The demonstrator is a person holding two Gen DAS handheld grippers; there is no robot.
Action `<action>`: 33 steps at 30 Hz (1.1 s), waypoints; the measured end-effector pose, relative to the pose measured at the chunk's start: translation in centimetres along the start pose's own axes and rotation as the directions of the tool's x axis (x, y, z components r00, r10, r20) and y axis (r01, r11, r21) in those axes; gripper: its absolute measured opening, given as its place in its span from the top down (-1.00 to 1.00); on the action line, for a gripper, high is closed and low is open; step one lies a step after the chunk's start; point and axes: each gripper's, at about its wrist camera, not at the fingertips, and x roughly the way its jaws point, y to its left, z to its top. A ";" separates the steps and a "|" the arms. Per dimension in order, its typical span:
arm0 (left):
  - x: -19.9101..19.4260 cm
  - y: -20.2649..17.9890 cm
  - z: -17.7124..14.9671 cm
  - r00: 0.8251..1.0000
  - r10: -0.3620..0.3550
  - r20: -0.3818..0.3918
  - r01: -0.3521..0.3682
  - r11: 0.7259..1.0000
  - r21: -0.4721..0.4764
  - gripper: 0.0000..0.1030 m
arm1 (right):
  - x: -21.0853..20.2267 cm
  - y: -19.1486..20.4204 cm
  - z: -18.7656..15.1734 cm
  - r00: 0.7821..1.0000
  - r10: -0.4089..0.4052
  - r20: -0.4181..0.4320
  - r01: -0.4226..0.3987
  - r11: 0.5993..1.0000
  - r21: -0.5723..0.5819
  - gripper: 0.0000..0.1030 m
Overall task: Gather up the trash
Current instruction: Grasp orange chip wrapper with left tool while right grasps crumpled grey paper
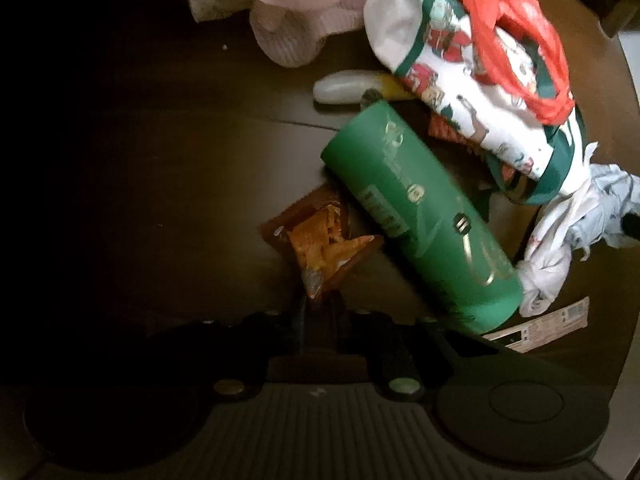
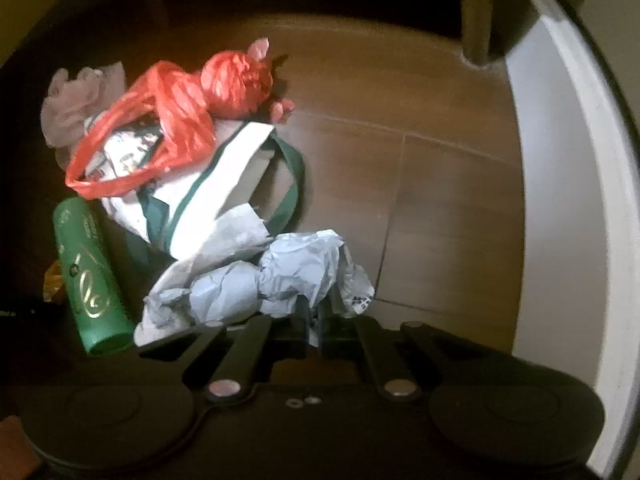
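Note:
In the left wrist view my left gripper (image 1: 319, 304) is shut on the corner of an orange snack wrapper (image 1: 320, 240) that lies on the dark wooden table (image 1: 180, 160). A green cylindrical tube (image 1: 424, 216) lies just right of it. In the right wrist view my right gripper (image 2: 316, 312) is shut on a crumpled pale blue paper (image 2: 280, 276). The green tube (image 2: 90, 276) lies to its left. A red plastic bag (image 2: 176, 120) rests on a white and green Christmas gift bag (image 2: 224, 196), also in the left wrist view (image 1: 472, 92).
A pink knitted cloth (image 1: 296, 12) and a small white bottle (image 1: 344, 87) lie at the far side. A printed paper tag (image 1: 548, 324) lies near the table's right edge. A chair leg (image 2: 476, 12) and a white wall edge (image 2: 568, 200) stand on the right.

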 end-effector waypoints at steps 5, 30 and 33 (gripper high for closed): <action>-2.4 0.2 -0.1 1.000 0.000 0.023 0.000 1.000 -0.010 0.91 | -3.3 0.2 -0.4 0.999 -0.009 0.042 0.007 0.999 0.045 0.97; 1.5 4.4 2.2 0.995 -0.100 0.010 0.099 0.953 -0.285 -0.32 | -4.5 -1.3 -1.9 0.999 0.002 0.054 -0.008 0.993 0.119 0.97; 2.5 3.8 2.4 0.997 -0.076 -0.012 0.070 0.960 -0.270 -0.30 | -3.8 -1.5 -2.1 0.999 -0.001 0.042 -0.004 0.993 0.117 0.97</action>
